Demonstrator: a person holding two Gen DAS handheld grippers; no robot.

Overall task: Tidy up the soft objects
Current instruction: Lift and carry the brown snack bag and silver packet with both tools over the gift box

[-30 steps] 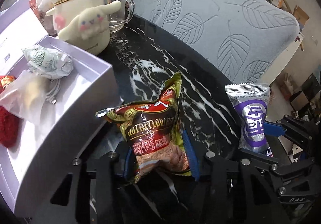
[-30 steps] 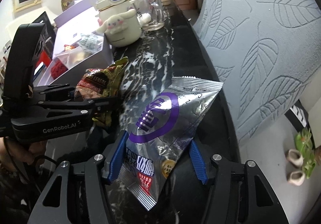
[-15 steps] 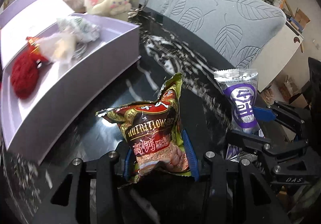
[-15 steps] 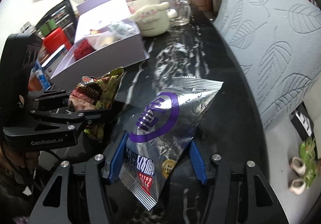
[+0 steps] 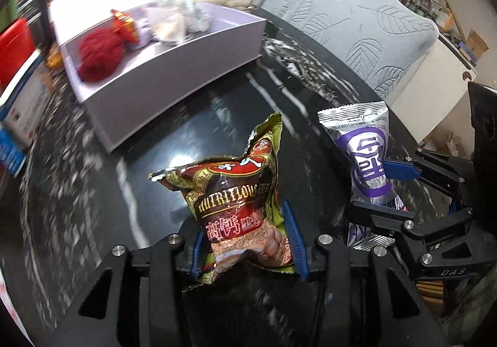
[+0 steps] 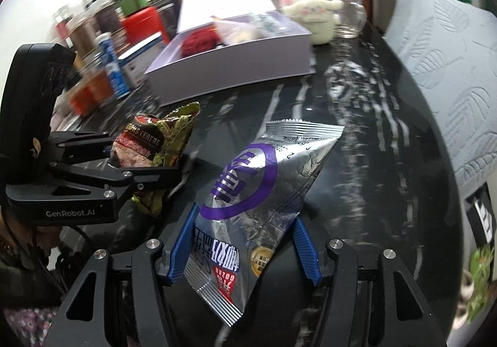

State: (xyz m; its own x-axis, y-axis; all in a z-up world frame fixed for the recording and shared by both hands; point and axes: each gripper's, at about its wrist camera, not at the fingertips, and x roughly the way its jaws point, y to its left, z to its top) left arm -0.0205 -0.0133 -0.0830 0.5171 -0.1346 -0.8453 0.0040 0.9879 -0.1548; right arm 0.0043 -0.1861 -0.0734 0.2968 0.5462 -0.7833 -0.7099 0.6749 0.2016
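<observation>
My left gripper (image 5: 245,241) is clamped on the red-and-gold crinkly cereal packet (image 5: 236,191), my right gripper (image 6: 245,244) on the silver-and-purple foil pouch (image 6: 264,191); the open lilac cardboard box (image 5: 174,92) lies ahead-left, nearer my left.

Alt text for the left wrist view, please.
The left gripper grips a red-and-green snack bag above a black marble table. At right, the right gripper holds a silver-and-purple bag; a lilac box sits behind.

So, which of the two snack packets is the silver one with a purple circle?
The silver packet, held between the right gripper's fingers. The other, in the left gripper, is red-brown and green.
</observation>
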